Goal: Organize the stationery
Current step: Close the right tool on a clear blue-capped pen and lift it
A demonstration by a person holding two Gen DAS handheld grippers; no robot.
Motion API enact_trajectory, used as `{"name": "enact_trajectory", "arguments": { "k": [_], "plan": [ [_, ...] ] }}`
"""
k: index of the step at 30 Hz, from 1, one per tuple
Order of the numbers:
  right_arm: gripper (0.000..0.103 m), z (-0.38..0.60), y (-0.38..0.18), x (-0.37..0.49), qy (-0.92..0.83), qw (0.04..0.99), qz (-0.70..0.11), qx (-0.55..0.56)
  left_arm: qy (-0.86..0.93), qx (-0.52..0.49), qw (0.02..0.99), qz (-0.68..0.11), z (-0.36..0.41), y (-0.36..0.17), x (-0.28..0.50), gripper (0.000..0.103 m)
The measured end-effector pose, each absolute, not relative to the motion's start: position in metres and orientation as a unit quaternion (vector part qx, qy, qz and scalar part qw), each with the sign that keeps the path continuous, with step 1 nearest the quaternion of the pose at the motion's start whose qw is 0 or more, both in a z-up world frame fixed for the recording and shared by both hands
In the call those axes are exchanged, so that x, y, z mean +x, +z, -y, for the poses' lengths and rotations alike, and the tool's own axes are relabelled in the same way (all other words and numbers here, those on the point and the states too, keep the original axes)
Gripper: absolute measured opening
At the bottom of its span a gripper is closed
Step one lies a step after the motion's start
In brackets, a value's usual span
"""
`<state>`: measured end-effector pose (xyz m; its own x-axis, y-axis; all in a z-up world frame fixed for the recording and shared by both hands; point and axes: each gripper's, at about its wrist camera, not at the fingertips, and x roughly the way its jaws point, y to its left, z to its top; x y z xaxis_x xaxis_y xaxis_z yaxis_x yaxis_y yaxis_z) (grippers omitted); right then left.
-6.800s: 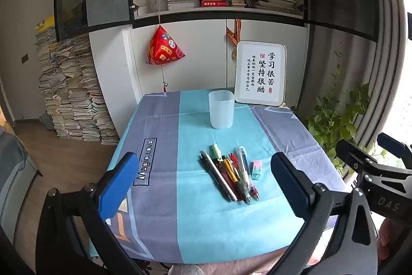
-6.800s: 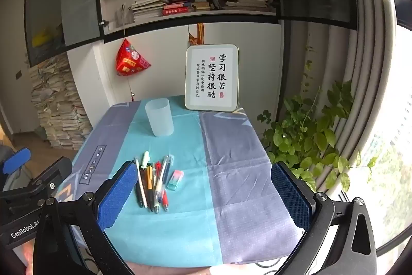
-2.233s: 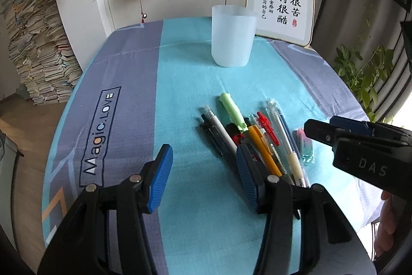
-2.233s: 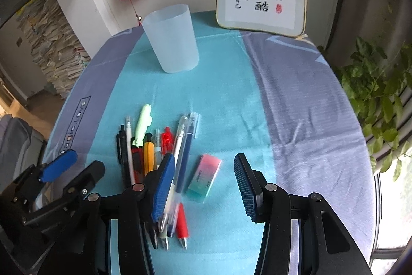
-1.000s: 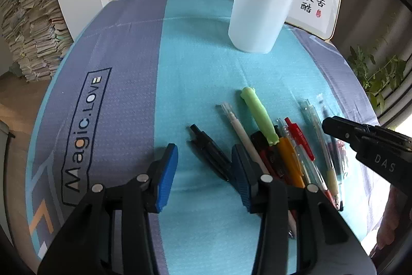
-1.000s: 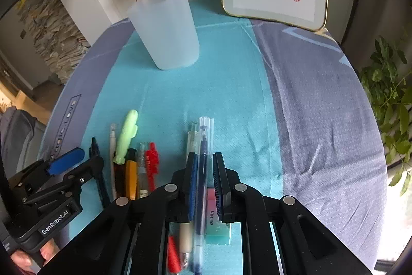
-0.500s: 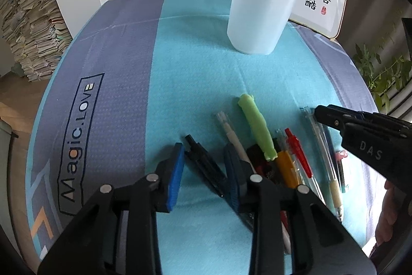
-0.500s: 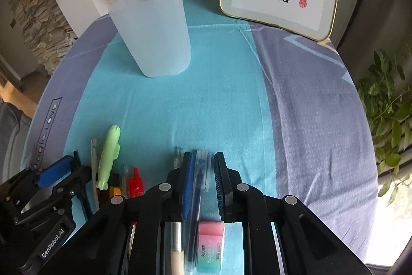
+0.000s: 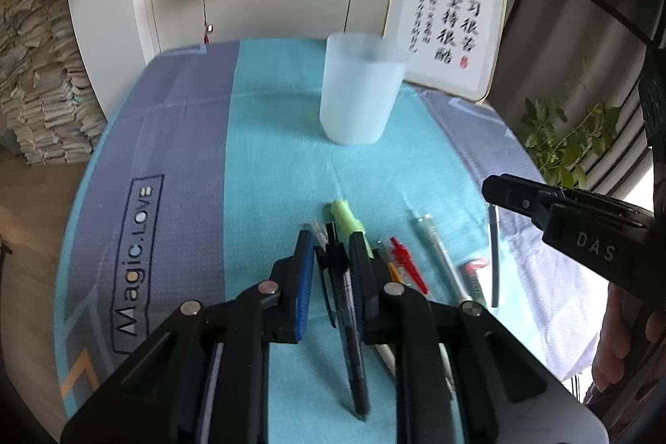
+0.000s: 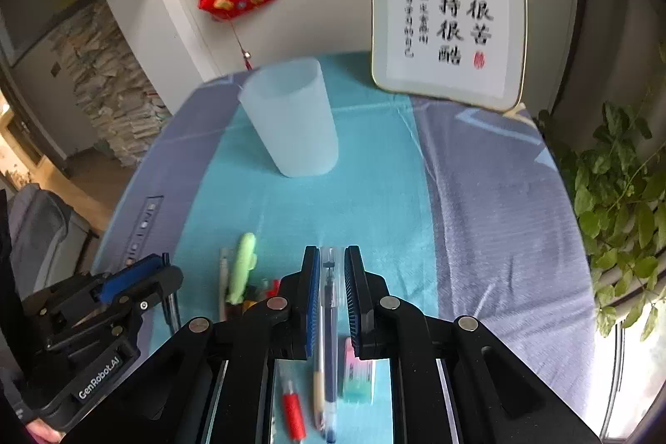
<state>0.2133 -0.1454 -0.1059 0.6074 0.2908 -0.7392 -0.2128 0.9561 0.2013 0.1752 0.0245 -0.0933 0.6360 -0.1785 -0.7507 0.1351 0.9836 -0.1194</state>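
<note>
Left gripper [image 9: 331, 250] angled down over the tablecloth [image 9: 270, 152], jaws just closing onto a black pen [image 9: 351, 323], right gripper [image 10: 331, 269] likewise tilted (clamped on a blue pen [image 10: 329, 319])

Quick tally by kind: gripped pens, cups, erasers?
Gripped pens: 2, black pen in left gripper, whose jaws have just been closing; blue pen in right gripper
Cups: 1
Erasers: 1
Total: 4

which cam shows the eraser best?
Right wrist: the pink-and-green eraser lies on the tablecloth just below the right gripper, mostly visible. Left wrist shows only a sliver beside the pens.
</note>
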Motion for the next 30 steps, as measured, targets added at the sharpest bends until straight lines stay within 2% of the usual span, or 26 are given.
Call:
{"name": "enact_trajectory", "arguments": {
  "k": [9, 18, 21, 30],
  "plan": [
    [0.01, 0.146, -0.071, 0.178, 0.156, 0.914, -0.372, 0.033, -0.087, -0.001, 0.923, -0.376, -0.018, -0.064, 0.151, 0.013],
    [0.013, 0.15, -0.125, 0.221, 0.145, 0.867, -0.476, 0.033, -0.083, -0.004, 0.927, -0.367, -0.024, -0.057, 0.136, 0.013],
    [0.018, 0.148, -0.141, 0.24, 0.13, 0.849, -0.512, 0.019, -0.083, -0.005, 0.927, -0.365, -0.026, -0.056, 0.133, 0.013],
    [0.018, 0.136, -0.165, 0.248, 0.125, 0.828, -0.546, 0.004, -0.089, -0.005, 0.927, -0.363, -0.028, -0.056, 0.133, 0.013]
  ]
}}
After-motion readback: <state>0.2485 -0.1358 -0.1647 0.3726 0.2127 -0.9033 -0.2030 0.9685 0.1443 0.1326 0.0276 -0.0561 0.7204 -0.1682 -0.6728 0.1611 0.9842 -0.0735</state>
